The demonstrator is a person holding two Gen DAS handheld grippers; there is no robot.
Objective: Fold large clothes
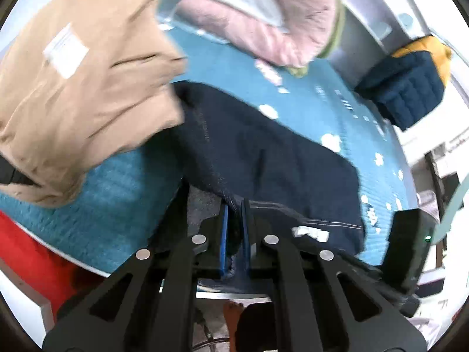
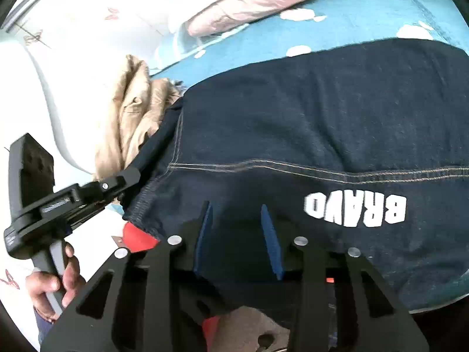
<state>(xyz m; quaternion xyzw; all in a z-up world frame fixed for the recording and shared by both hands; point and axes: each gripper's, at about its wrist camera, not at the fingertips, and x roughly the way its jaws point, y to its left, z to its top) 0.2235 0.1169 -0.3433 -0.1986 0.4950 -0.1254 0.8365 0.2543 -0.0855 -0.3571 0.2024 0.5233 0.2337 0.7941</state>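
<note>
Navy sweatshirt (image 1: 263, 152) hem pinched btwn left gripper (image 1: 234, 214) jaws

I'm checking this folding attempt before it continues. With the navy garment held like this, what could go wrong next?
The left hand-held gripper pinches only the hem of the navy BRAVO sweatshirt, so the edge could slip out.

The right hand-held gripper stands open, so a one-sided lift may skew the fold.

The tan garment lies against the sweatshirt and could be dragged along.

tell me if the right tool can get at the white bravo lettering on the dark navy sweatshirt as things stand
Probably yes. The right tool hovers open over the dark navy sweatshirt, and the white BRAVO lettering lies uncovered just beside it, with nothing between.
</note>
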